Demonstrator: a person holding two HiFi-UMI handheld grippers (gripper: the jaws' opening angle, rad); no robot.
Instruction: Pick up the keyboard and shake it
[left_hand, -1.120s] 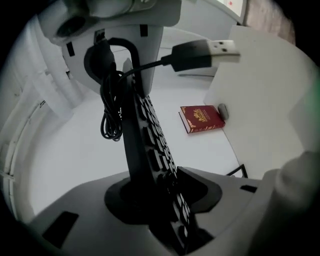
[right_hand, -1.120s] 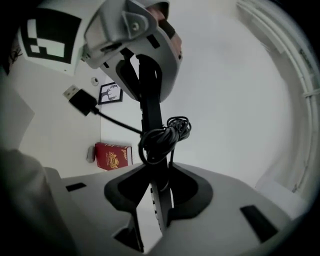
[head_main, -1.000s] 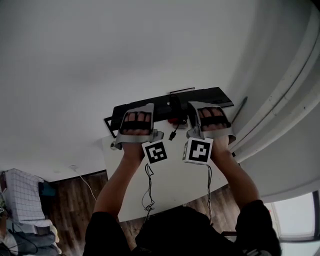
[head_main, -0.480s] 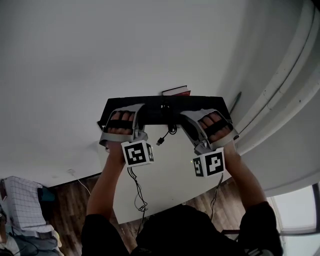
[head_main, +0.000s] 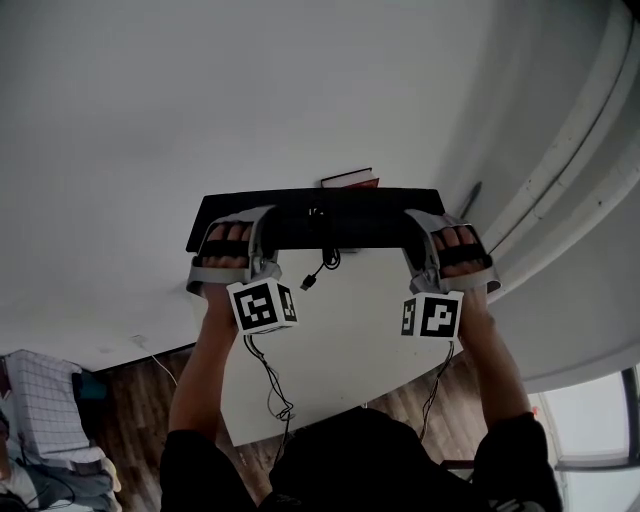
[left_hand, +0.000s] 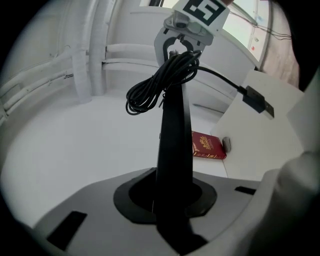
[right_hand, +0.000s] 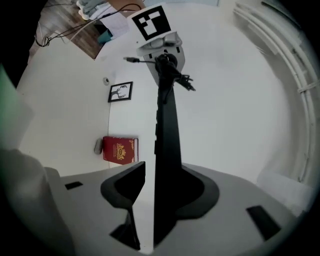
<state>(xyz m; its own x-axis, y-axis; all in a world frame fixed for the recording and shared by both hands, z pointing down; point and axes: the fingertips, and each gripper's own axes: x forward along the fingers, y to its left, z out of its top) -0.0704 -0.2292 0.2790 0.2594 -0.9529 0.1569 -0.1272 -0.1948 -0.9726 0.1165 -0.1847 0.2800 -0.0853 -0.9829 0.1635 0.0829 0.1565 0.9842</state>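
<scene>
Keyboard (head_main: 320, 220) held above counter (head_main: 340, 350): left gripper (head_main: 232, 232) clamped on one end, right gripper (head_main: 448, 238) jaws just opening, keyboard btwn them w/ gap. Red book (left_hand: 207, 146): gold crest, print unreadable.

Red book (head_main: 351, 180) half behind keyboard (head_main: 330, 218)

Bright, soft, even daylight with faint shadows; fisheye-bent edges, dark corners, blurred foreground.

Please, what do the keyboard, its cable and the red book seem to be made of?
Keyboard: probably plastic, matt black; its edge shows no shine.
Cable: likely rubber-sheathed wire, black; it bends in loose coils.
Book: perhaps leatherette or coated card, dark red with gold print; the look leaves it open.
</scene>
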